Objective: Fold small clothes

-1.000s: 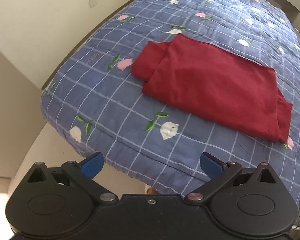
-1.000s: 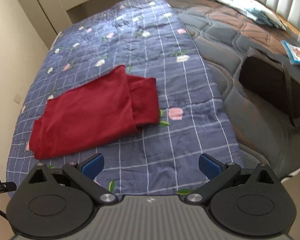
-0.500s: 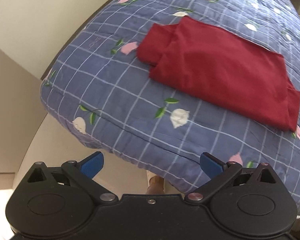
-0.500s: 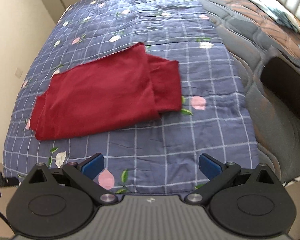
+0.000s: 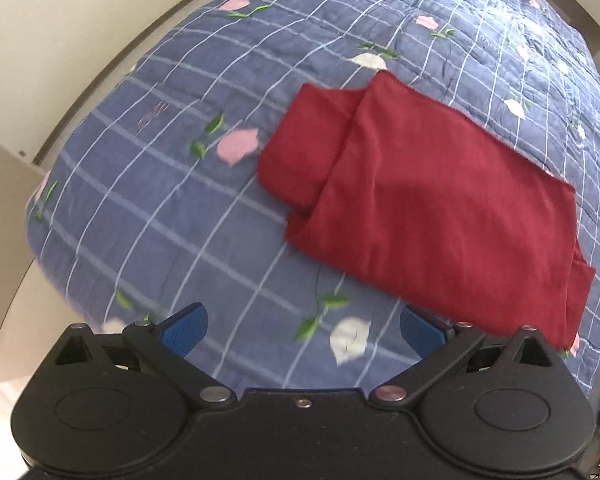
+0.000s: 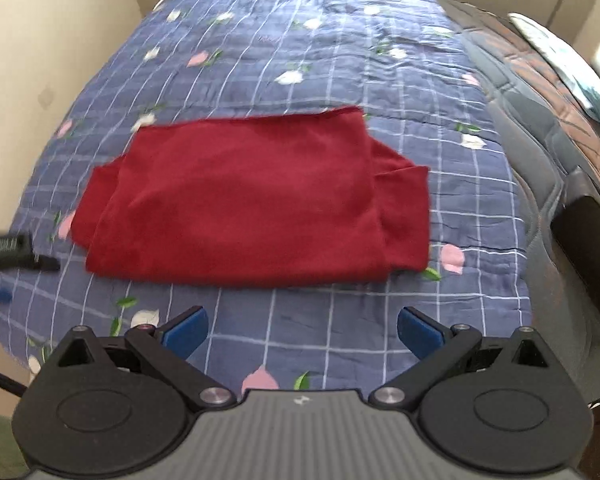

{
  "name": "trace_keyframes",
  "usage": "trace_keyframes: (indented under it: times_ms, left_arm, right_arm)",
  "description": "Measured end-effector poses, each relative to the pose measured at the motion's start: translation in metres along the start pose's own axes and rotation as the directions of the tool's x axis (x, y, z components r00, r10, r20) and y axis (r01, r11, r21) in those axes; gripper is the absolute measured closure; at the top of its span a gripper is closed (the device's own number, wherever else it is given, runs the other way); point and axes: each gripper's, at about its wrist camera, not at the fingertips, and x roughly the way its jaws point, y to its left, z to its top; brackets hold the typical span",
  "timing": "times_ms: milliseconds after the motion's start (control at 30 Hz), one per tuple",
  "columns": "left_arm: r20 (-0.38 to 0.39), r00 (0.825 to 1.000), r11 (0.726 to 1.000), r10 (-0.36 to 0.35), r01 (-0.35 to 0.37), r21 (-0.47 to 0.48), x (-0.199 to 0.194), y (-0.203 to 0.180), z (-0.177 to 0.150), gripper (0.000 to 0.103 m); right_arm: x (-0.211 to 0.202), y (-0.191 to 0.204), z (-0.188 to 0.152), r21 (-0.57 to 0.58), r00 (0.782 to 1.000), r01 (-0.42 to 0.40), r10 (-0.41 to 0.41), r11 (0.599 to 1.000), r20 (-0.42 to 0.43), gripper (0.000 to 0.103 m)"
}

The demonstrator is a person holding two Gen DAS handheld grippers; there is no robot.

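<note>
Both tools, left (image 5: pixel 303 326) and right (image 6: pixel 302 326), released, hover before the half-folded red garment (image 6: pixel 252 204), laid flat on the bed (image 6: pixel 340 60) for folding.

- The garment (image 5: pixel 440 208) below me is plain dark red.
- The quilt (image 5: pixel 172 184) is blue, with a white grid and pink and white flowers on green leaves.
- My fingertips (image 5: pixel 184 328) are blue, on black arms.
- The wall (image 5: pixel 60 20) is cream.
</note>
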Motion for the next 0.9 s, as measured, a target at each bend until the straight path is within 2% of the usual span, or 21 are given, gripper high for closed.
trace_keyframes:
  times_ms: [200, 367, 533, 700, 767, 900]
  left_arm:
    - [-0.009, 0.999, 0.999, -0.034, 0.034, -0.007, 0.016, 0.016, 0.027, 0.001]
    - [-0.015, 0.999, 0.999, -0.041, 0.041, -0.022, 0.029, 0.028, 0.043, 0.001]
    - [0.027, 0.997, 0.997, -0.07, 0.07, -0.023, 0.031, 0.038, 0.054, 0.001]
    - [0.087, 0.994, 0.996, -0.067, 0.072, -0.049, 0.029, 0.053, 0.055, 0.001]
    - [0.116, 0.992, 0.998, -0.041, 0.046, -0.045, 0.026, 0.059, 0.052, 0.001]
    - [0.121, 0.992, 0.996, -0.044, 0.053, -0.07, 0.028, 0.072, 0.048, 0.001]
  right_arm:
    - [0.007, 0.019, 0.001, 0.006, 0.999, 0.022, -0.022, 1.0, -0.039, 0.0]
    - [0.004, 0.028, 0.004, -0.006, 0.999, 0.045, -0.046, 0.999, -0.025, 0.0]
    - [0.012, 0.043, 0.011, -0.055, 0.999, 0.04, -0.041, 0.998, -0.023, 0.0]
    - [0.013, 0.063, 0.023, -0.164, 0.991, 0.08, -0.061, 0.983, 0.12, 0.0]
    - [0.016, 0.071, 0.03, -0.209, 0.982, 0.105, -0.068, 0.972, 0.177, 0.0]
    - [0.037, 0.086, 0.043, -0.277, 0.959, 0.175, -0.1, 0.945, 0.265, 0.0]
